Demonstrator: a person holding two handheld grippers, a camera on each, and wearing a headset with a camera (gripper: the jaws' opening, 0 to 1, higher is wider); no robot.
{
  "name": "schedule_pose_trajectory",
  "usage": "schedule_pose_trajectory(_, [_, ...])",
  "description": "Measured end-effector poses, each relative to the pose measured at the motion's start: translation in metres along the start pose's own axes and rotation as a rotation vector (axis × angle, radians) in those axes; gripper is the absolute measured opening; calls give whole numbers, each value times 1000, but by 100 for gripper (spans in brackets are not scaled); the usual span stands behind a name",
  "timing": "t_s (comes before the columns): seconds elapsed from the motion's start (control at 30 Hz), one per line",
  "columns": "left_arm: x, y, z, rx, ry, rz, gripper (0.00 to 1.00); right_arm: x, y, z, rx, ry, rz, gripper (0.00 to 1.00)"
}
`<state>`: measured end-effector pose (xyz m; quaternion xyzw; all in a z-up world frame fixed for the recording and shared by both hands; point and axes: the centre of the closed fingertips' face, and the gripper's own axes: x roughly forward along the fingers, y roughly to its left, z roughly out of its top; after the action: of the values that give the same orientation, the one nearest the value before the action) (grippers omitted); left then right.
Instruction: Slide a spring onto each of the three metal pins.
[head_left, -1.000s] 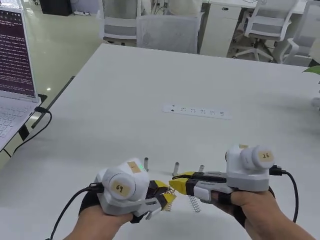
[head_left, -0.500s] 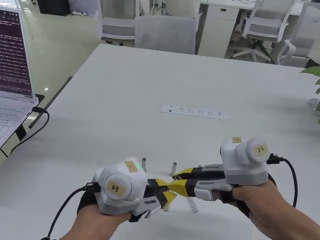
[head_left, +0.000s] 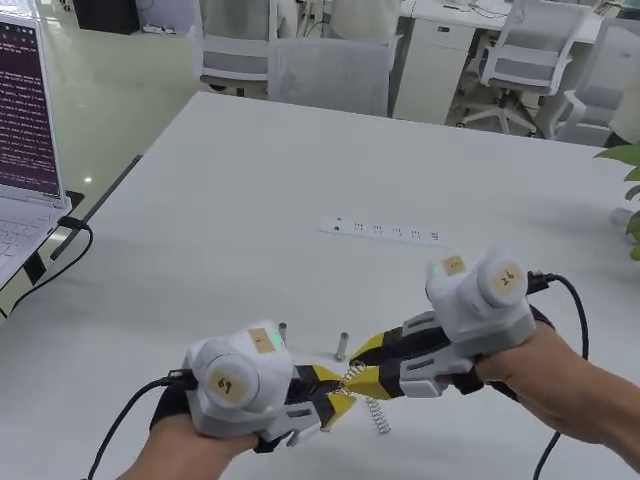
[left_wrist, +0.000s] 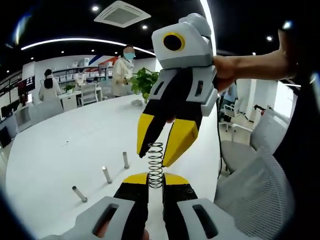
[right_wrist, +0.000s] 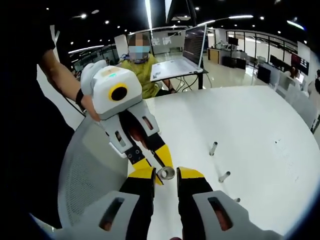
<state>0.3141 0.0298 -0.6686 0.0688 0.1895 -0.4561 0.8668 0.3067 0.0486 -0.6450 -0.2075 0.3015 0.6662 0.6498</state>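
Spring (left_wrist: 156, 162): bare metal coil, evenly wound, straight, held off the table (head_left: 250, 200) between the two grippers.

Left gripper (left_wrist: 155, 179): jaws clamped on one end of the spring; the coil stands out along the jaw line.

Right gripper (right_wrist: 166, 175): faces the left gripper tip to tip. Its yellow jaws stand about a coil's width apart on either side of the spring's free end, which appears end-on as a ring in the right gripper view. Whether they press it cannot be told.

Loose spring (head_left: 377, 415): lies flat on the table, just below the jaw tips in the head view.

Pins (left_wrist: 107, 175): three short grey posts, upright in a row, all bare, near the grippers on their far side.

Clearance: bare tabletop runs from the pins to the power strip (head_left: 378, 229) and on to the far edge, where chairs (head_left: 330, 70) stand. The left edge runs diagonally; a laptop (head_left: 20, 130) sits past it.
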Motion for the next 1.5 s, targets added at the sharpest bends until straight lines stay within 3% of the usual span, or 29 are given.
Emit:
schedule_pose_trajectory(0.17, [2,-4,1,9,-1,-19,1,1,5,-7,-92,105,44,15])
schedule_pose_trajectory(0.53, [3,-8,3,21,-7,-34,1,-3,7,-11,-171,191,97,13])
schedule_pose_trajectory(1.5, [7,-18,7,72,2,-77,1,-2,15,-22,-274,289,177,9])
